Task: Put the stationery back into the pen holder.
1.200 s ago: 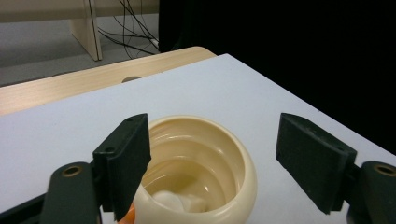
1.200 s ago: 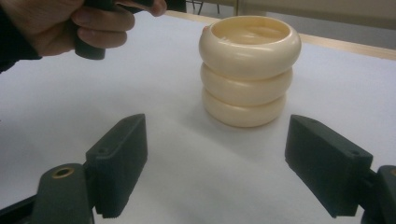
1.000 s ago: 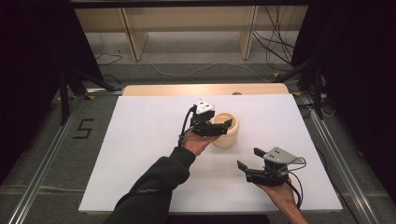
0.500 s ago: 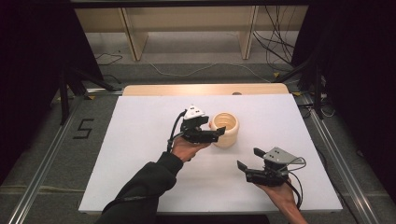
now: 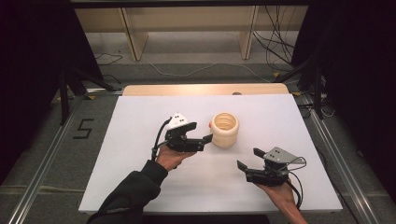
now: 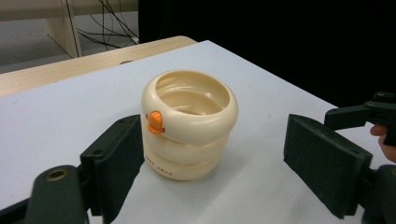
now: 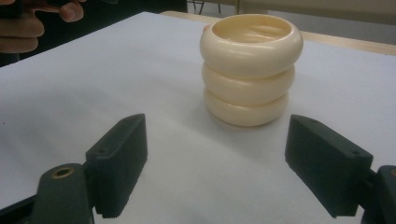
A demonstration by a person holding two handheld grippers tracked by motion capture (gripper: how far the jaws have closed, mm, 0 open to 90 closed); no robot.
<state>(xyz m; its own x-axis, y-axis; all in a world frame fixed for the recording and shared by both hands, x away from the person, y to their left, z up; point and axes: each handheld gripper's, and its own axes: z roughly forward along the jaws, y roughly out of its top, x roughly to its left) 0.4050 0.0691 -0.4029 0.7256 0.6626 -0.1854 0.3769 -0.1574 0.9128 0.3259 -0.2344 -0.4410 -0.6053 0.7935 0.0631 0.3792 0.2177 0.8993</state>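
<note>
Centrally on the white counter (image 5: 140,140) stands a cream ribbed cup (image 5: 224,129), upright, shaped like three stacked rings, mouth open upward. A small orange knob (image 6: 155,122) sits on its side just below the top ring, facing the left hand-held gripper (image 5: 198,135). Left hand-held gripper: jaws spread wide, level with the cup, just beside it on the left, one jaw tip close to the cup wall; whether it touches cannot be told from above. In the left gripper view the cup stands between the two black jaws but beyond them, not clasped. Right hand-held gripper (image 5: 250,158): jaws likewise spread, holding nothing, low over the counter nearer the person, well apart from the cup, pointed toward it. Dark sleeve (image 5: 133,191) on the left forearm.
</note>
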